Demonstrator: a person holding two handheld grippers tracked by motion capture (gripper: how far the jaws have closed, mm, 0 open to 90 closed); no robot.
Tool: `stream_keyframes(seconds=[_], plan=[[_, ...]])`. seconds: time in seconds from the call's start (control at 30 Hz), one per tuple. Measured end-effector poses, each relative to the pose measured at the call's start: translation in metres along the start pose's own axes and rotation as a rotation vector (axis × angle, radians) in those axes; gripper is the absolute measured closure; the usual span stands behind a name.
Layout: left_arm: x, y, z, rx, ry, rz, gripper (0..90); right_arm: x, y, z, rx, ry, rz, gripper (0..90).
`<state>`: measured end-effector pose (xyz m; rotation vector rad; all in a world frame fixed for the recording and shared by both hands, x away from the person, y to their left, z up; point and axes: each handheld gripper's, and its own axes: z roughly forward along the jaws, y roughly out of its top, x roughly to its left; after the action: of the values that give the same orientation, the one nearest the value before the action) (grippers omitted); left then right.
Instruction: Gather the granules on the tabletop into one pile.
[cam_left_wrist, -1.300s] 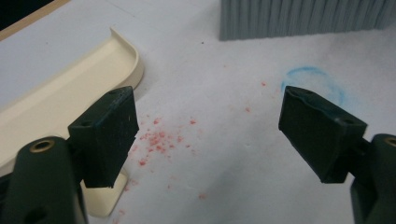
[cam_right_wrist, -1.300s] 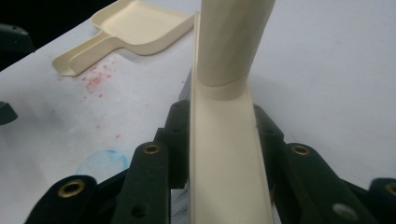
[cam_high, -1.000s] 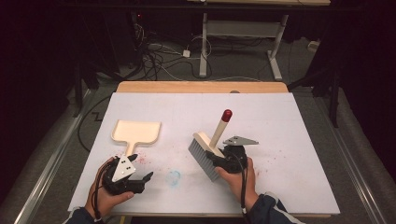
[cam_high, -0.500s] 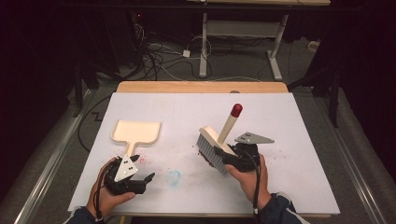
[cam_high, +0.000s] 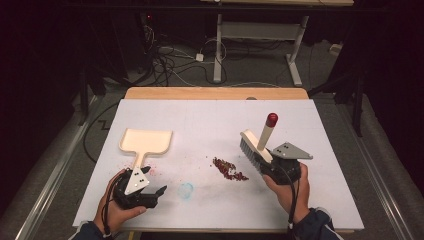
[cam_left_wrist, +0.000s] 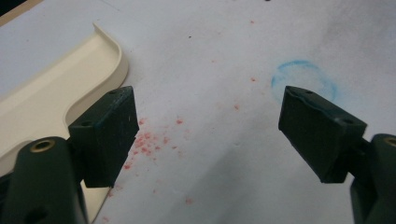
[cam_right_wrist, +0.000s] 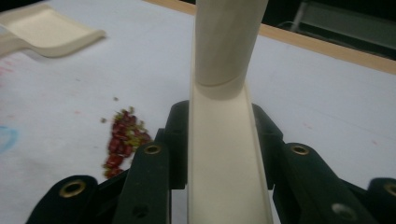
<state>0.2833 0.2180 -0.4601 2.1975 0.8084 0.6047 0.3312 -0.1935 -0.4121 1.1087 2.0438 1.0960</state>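
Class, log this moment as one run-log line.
right tongs: shut on brush | left tongs: open | crumbs: beside bristles | dustpan: untouched

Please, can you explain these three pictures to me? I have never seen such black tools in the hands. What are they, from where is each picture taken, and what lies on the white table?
A person sits at a white table and holds a hand tool with two black jaws in each hand. The high view looks down from above. Each of the other two pictures comes from a small camera riding on one tool.

The left gripper rests with its jaws open and nothing between them, beside the cream dustpan.

The right gripper is shut on a cream brush with a red-tipped handle.

On the table lie a small pile of red crumbs, a faint blue ring and pink specks.
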Motion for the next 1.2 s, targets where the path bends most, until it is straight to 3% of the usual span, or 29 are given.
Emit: stream_keyframes(seconds=[0.07, 0.2, 0.33, 0.4, 0.47, 0.6, 0.9, 1.2], plan=[[-0.001, 0.0, 0.001, 0.004, -0.001, 0.004, 19.3, 0.003, -0.006, 0.006, 0.028, -0.041, -0.008, 67.8], [-0.002, 0.001, 0.001, 0.003, 0.003, 0.002, 19.8, 0.019, -0.012, 0.015, 0.08, -0.053, -0.03, 67.8], [-0.002, 0.001, 0.001, -0.002, 0.006, -0.006, 21.0, 0.036, -0.013, 0.02, 0.079, -0.084, -0.065, 67.9], [-0.002, 0.001, 0.001, -0.003, 0.004, -0.004, 21.0, 0.047, -0.012, 0.024, 0.078, -0.077, -0.066, 67.9], [-0.002, 0.002, 0.001, -0.006, 0.002, -0.006, 21.0, 0.058, -0.011, 0.031, 0.081, -0.091, -0.107, 67.7], [-0.002, 0.002, 0.002, -0.005, -0.003, 0.0, 21.0, 0.076, -0.009, 0.044, 0.077, -0.107, -0.116, 67.3], [-0.003, 0.004, 0.004, -0.002, -0.004, 0.001, 21.0, 0.092, -0.003, 0.054, 0.039, -0.117, -0.117, 67.3], [-0.002, 0.002, 0.002, -0.004, -0.003, -0.004, 21.0, 0.077, 0.003, 0.045, -0.01, -0.101, -0.081, 67.7]])
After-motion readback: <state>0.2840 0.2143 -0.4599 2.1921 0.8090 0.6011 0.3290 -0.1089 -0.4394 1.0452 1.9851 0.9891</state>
